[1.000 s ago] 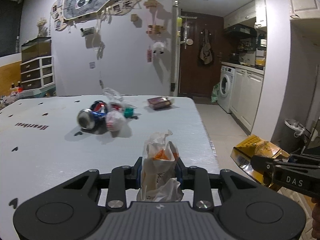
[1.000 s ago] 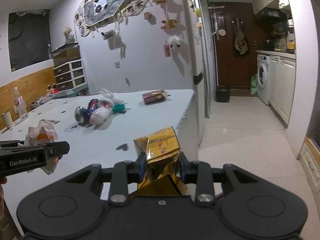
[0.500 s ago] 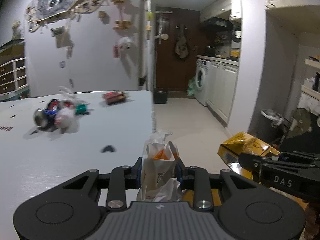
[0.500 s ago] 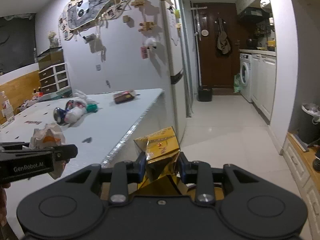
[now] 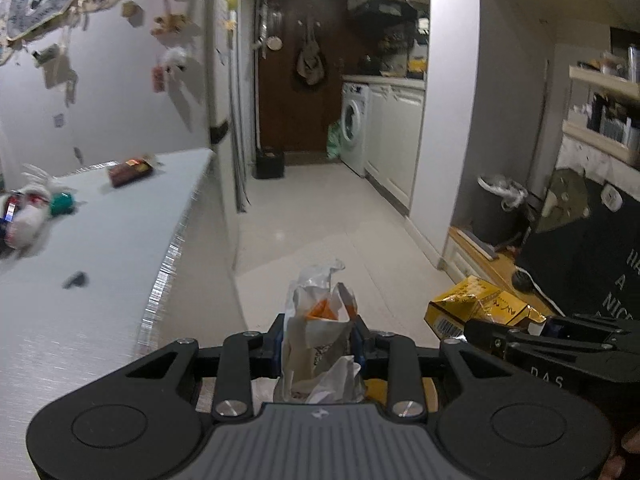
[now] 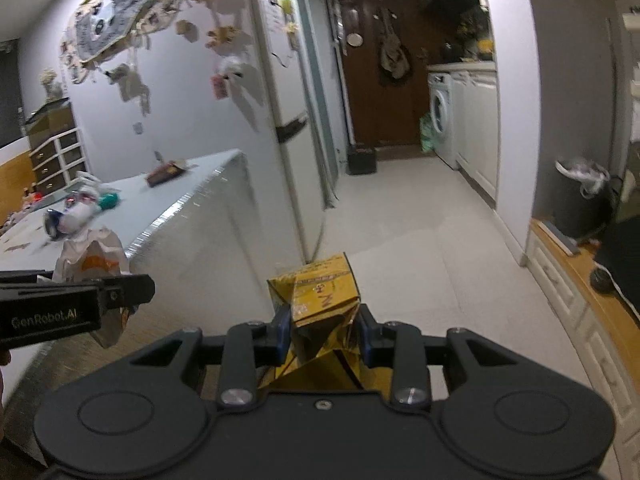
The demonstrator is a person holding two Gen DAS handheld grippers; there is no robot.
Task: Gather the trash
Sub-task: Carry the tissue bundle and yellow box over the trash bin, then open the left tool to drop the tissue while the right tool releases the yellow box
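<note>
My left gripper (image 5: pixel 318 338) is shut on a crumpled white paper bag with orange print (image 5: pixel 318 320), held past the table's right edge over the floor. My right gripper (image 6: pixel 322 326) is shut on a crushed yellow carton (image 6: pixel 320 290), also in the air beside the table. The carton shows in the left wrist view (image 5: pixel 476 308) and the paper bag in the right wrist view (image 6: pixel 94 258). A dark bin with a white liner (image 6: pixel 580 196) stands by the right wall (image 5: pixel 494 204).
The white table (image 5: pixel 100 240) on the left holds a can and wrappers (image 5: pixel 28 212) and a brown packet (image 5: pixel 130 172). A fridge (image 6: pixel 280 100) stands behind the table. A washing machine (image 6: pixel 440 116) and cabinets line the right of the tiled corridor.
Both grippers have swung right, off the table towards the corridor, each still holding its trash. The table items have slid to the left of the views and the bin has come closer.
</note>
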